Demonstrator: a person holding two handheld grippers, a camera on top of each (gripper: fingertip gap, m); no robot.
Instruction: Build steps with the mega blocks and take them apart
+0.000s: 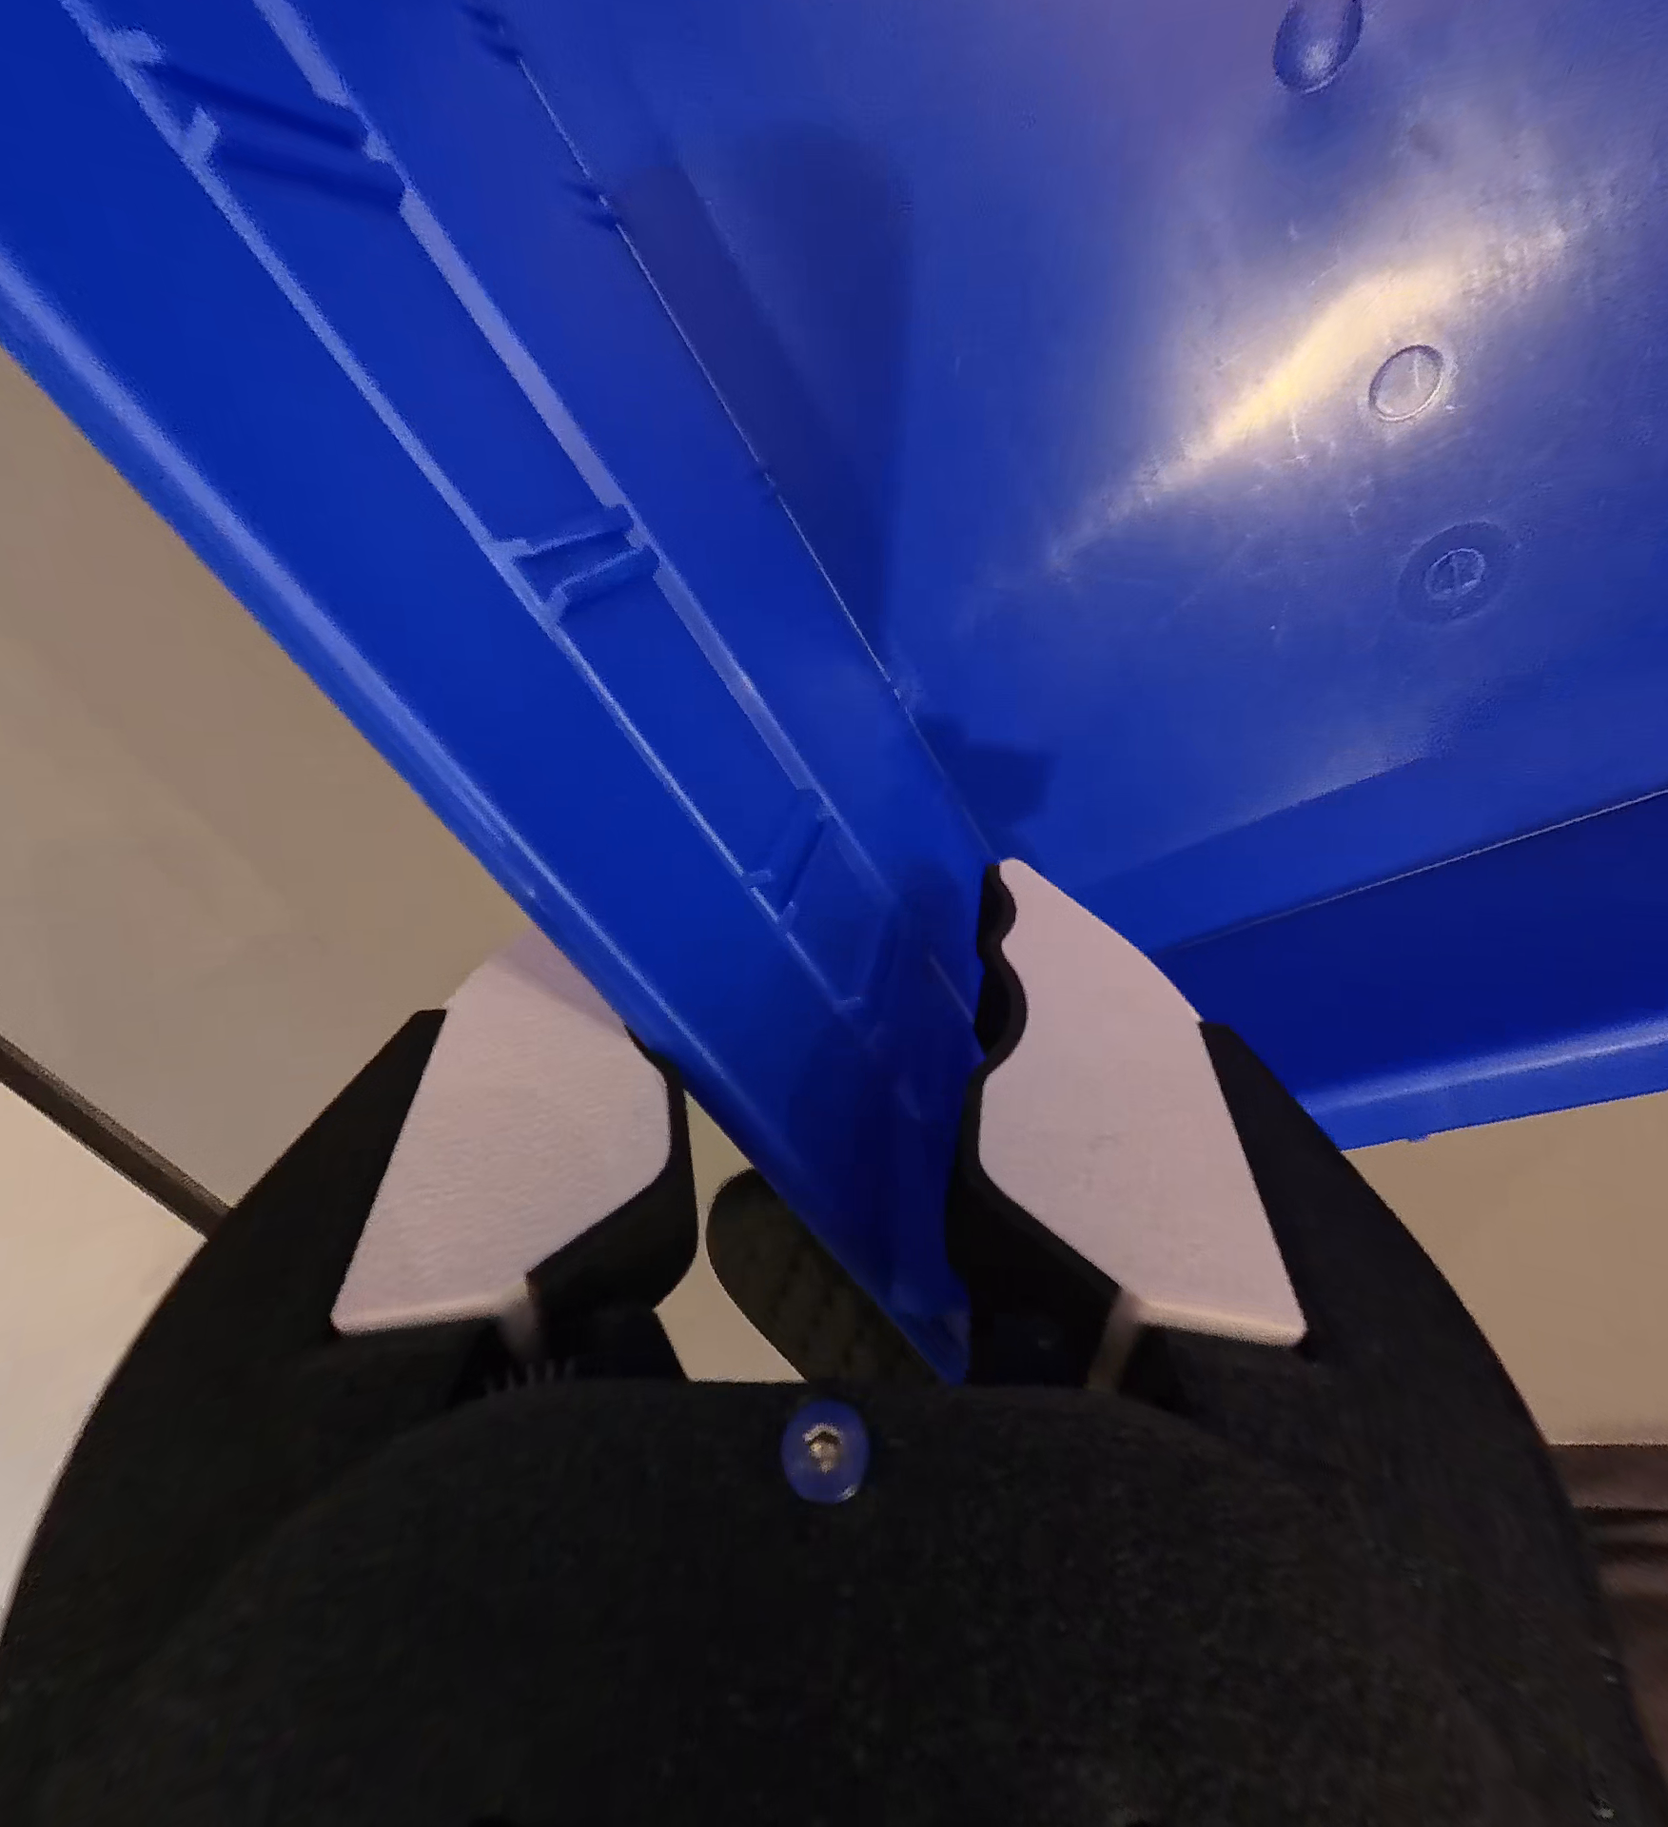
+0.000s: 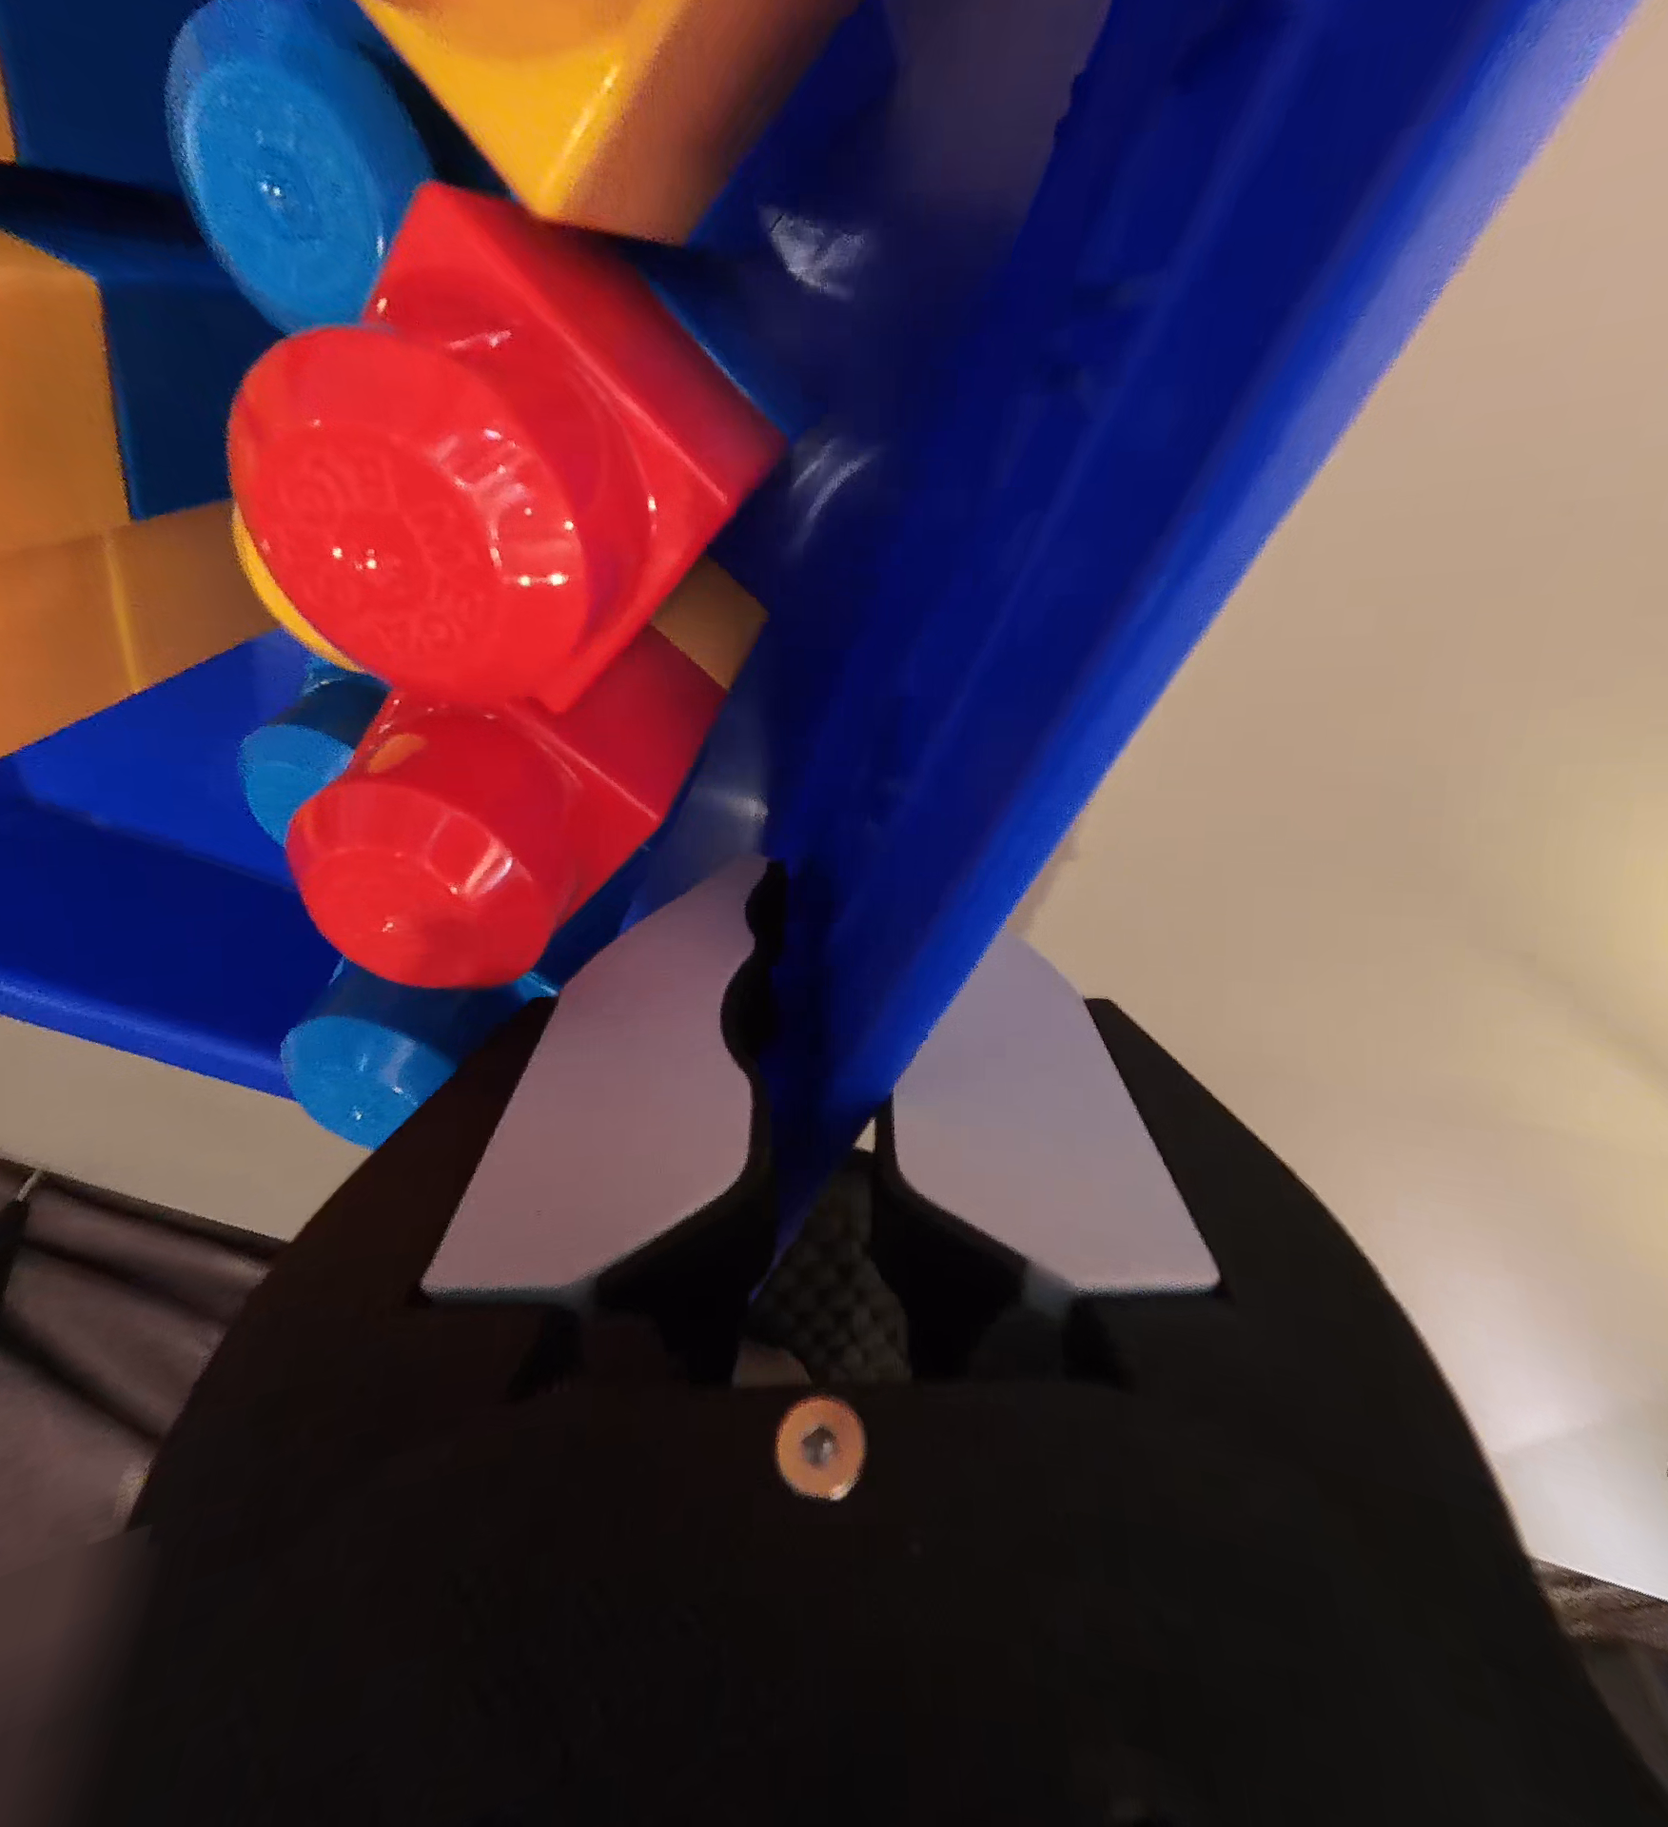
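- left gripper (image 1: 815,999): black body with pale finger plates, nearest the lens in the left wrist view. both fingers are closed onto the ribbed rim of a blue bin (image 1: 1205,445), one plate on each side of the wall.
- blue bin, left wrist view: the gripped rim runs as a long band from the jaws at lower centre up toward the upper left. the smooth, glossy underside fills the upper right, with small round moulding marks on it. the bin appears tipped up, with a pale wall or ceiling surface (image 1: 118,692) behind it.
- right gripper (image 2: 825,989): same black build, nearest the lens in the right wrist view. its fingers are clamped on the opposite wall of the blue bin (image 2: 1057,494), with the left finger plate inside the bin and the right plate outside.
- blue bin, right wrist view: the gripped wall runs from the jaws up toward the upper right.
- mega blocks, inside the bin, just left of the gripped wall: two red blocks (image 2: 474,514) lie one above the other, studs pointing toward the lens and lower left.
- light blue blocks (image 2: 286,188) sit beside and under the red ones, studs facing the same way.
- orange-yellow blocks (image 2: 9,475) lie farther in, at the left edge and top.
- whether the blocks are joined cannot be told.
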